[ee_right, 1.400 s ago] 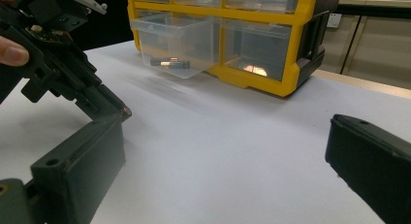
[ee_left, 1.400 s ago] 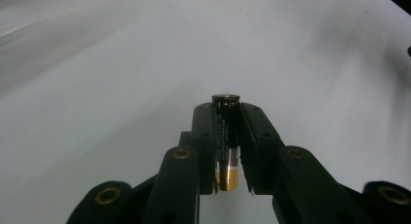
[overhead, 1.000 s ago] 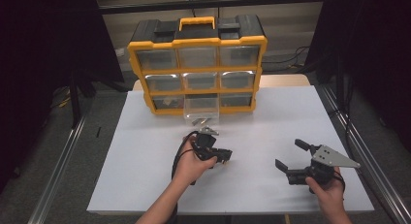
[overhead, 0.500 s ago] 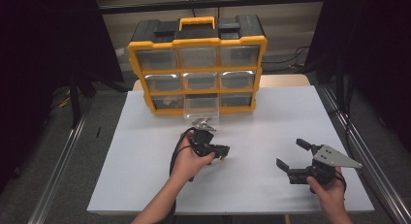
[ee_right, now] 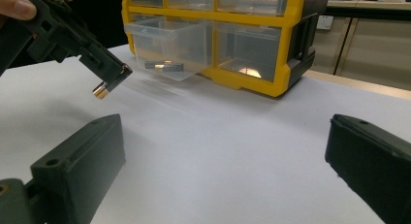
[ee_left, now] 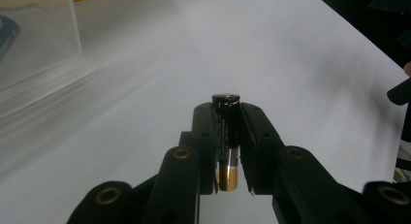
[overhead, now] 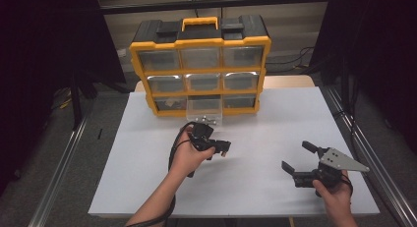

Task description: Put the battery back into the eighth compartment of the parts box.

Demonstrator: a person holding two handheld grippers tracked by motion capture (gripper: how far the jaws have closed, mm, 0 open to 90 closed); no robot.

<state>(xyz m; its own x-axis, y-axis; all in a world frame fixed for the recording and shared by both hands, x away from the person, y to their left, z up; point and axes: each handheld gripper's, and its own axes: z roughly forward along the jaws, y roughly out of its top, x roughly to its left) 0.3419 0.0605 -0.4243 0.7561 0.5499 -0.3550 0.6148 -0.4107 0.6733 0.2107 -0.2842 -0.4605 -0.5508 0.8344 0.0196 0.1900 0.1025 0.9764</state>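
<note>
Left gripper [ee_left: 227, 151], as I read it: clamped on black-and-gold battery [ee_left: 226, 136], a blur from above. Right gripper [overhead: 301, 160]: wide, empty. Drawer [ee_right: 167, 49] pulled from yellow organizer [overhead: 199, 65], far on white table [overhead: 265, 133].

Left gripper [overhead: 220, 149] lifted slightly (clamping battery [ee_left: 226, 136]), shifted leftward from earlier spot

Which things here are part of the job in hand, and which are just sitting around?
In the job:
battery, clamped in the left gripper
open drawer
organizer

Idle:
right gripper, open and empty
shut drawers
white table
</note>
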